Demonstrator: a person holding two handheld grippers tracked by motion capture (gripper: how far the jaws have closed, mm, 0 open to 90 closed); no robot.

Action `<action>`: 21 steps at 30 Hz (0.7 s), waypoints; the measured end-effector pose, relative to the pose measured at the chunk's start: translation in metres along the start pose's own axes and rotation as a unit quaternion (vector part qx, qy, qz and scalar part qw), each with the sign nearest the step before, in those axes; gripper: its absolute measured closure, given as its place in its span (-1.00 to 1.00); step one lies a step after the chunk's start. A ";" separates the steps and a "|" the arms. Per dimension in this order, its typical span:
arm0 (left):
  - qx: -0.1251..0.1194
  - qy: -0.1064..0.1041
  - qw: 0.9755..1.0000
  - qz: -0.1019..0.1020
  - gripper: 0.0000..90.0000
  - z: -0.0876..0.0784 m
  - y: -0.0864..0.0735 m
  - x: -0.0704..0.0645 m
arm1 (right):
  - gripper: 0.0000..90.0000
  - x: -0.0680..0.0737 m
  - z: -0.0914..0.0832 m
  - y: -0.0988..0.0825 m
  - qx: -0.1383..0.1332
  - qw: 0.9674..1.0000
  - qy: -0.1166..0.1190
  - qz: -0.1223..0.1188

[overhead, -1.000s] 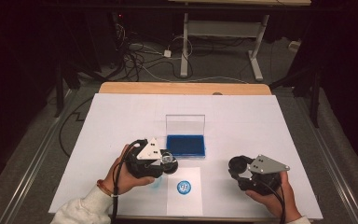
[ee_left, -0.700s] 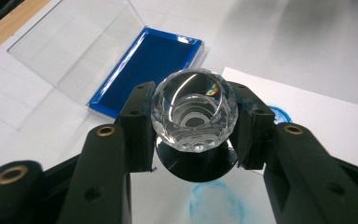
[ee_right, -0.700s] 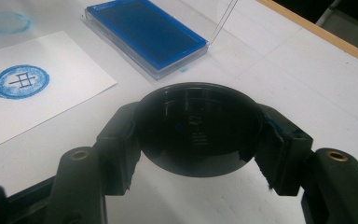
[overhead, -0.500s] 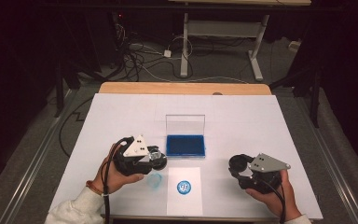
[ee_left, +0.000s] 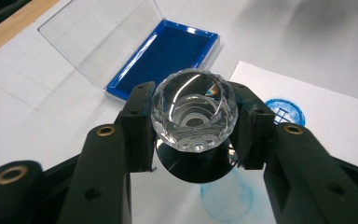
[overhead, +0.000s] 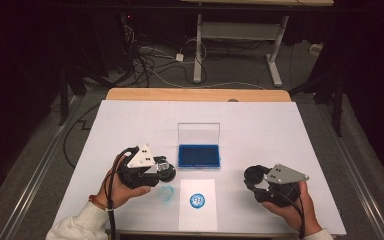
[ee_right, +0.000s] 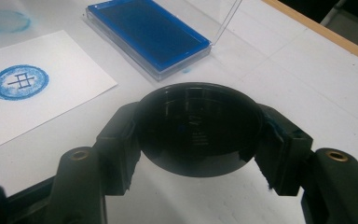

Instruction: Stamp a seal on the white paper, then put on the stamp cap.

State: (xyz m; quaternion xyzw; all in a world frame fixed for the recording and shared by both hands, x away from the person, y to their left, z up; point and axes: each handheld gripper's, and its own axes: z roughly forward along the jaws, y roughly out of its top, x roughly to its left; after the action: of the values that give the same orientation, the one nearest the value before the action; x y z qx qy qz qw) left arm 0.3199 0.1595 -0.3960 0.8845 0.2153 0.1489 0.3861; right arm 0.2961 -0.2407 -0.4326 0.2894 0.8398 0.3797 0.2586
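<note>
High view: the room around me lay dim, nearly black; the white table (overhead: 260, 130) alone was brightly lit from above. Shadows were soft. From my left tongs (ee_left: 194, 122), glare streaked the crystal stamp (ee_left: 194, 114). Near parts blurred in both gripper views; the edges bowed slightly.

A: The stamp (ee_left: 194, 114) held in the left gripper (ee_left: 193, 135) is seen to be clear faceted plastic or glass, glossy, on a shiny black base.

B: A glossy black cap (ee_right: 199, 128) is clamped in matt black plastic jaws. The ink pad (overhead: 198, 155) looks matt blue under a clear plastic lid; the paper (overhead: 198, 220) is matt white, the surface (overhead: 280, 130) smooth.
</note>
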 end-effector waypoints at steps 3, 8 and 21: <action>0.000 0.000 1.000 0.000 0.22 0.000 -0.001 0.000 | -0.15 0.000 0.001 0.000 -0.002 1.000 0.004 -0.002; -0.003 0.001 1.000 0.002 0.22 -0.002 0.001 -0.002 | -0.14 0.001 0.002 0.001 -0.001 1.000 0.007 -0.008; -0.017 -0.007 1.000 0.005 0.22 -0.006 0.005 0.000 | -0.14 0.004 0.008 0.002 0.005 1.000 0.019 -0.009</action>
State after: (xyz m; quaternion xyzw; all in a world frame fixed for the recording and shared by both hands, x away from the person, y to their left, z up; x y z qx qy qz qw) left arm 0.3188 0.1601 -0.3881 0.8800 0.2061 0.1479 0.4016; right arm 0.2993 -0.2336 -0.4365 0.2760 0.8492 0.3782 0.2444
